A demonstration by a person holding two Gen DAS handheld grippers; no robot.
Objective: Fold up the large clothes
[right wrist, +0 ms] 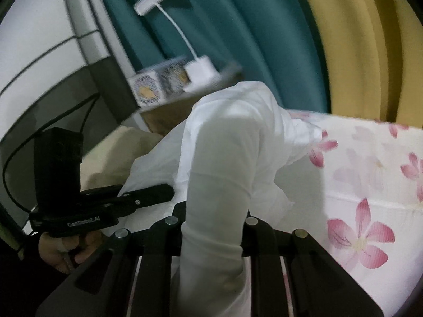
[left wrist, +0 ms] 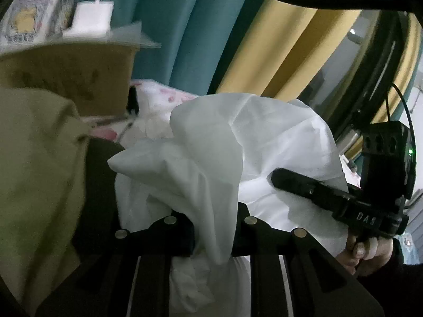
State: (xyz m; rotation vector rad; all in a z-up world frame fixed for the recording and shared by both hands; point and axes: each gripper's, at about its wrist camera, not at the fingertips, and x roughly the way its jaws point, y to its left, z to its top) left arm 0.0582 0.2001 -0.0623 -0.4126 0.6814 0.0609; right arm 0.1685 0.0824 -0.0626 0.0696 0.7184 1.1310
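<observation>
Two grippers, left gripper [left wrist: 211,240] and right gripper [right wrist: 211,237], each clamp the white garment [left wrist: 264,137].

A: Where is there room?

B: To the right, the flowered bedsheet [right wrist: 370,185] lies bare right up to the curtains [right wrist: 264,39].

A: And left?

B: Crowded: a cardboard box [left wrist: 68,79] carrying a lamp base [left wrist: 91,19] and a printed carton [left wrist: 29,18], with olive cloth [left wrist: 34,171] heaped just beside it.

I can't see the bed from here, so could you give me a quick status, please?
Both grippers, left and right, shut on white garment. Garment bunched over floral sheet. Nothing blocking.
</observation>
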